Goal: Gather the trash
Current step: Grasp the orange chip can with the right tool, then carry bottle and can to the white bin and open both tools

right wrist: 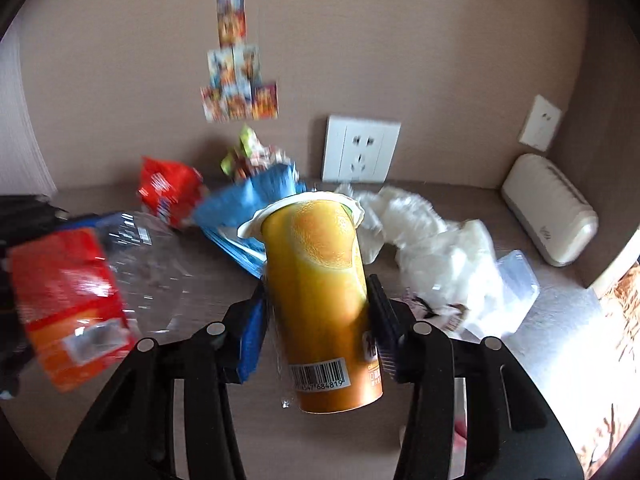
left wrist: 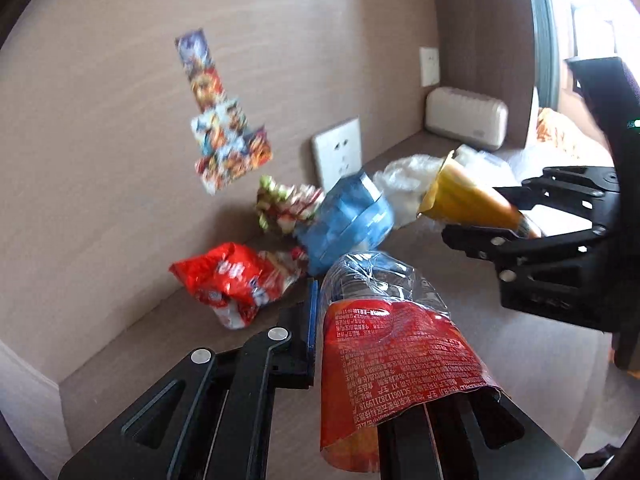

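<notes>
Gripping the crushed clear bottle [left wrist: 384,320] with its red label, your left gripper [left wrist: 344,300] is clamped tight on it above the desk [left wrist: 500,356]. Your right gripper [right wrist: 320,308] has its pads pressed on both sides of the orange juice cup [right wrist: 320,292], rim pointing away. Behind both, a red wrapper [left wrist: 228,280], a blue packet [left wrist: 348,220] and white plastic bags [right wrist: 432,240] lie against the wall.

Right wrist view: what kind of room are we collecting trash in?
Probably a bedroom or dorm desk nook: a brown desktop set against a wall with a power socket, picture cards stuck above it, and what looks like patterned bedding at the right edge.
</notes>
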`<action>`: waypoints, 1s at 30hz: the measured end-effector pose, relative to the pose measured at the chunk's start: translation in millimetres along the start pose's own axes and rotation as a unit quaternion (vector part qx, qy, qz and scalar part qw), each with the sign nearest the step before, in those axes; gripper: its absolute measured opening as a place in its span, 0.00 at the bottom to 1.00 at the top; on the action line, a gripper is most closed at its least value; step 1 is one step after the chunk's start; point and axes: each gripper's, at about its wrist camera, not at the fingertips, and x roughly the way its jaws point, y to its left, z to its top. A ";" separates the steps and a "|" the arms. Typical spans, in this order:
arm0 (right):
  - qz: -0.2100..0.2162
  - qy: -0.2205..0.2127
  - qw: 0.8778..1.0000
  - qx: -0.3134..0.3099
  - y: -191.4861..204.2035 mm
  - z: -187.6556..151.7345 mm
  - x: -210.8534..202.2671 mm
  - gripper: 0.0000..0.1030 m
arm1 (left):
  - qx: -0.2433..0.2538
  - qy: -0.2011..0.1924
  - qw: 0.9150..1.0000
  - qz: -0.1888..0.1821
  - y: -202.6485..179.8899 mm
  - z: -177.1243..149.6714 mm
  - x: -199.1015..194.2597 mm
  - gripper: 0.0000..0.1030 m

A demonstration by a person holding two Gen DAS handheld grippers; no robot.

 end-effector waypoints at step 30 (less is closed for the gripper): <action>-0.170 0.004 0.952 0.255 -153.4 -197.0 -235.1 0.47 | 0.196 -0.011 0.945 -0.261 -322.6 -7.8 -52.8 0.06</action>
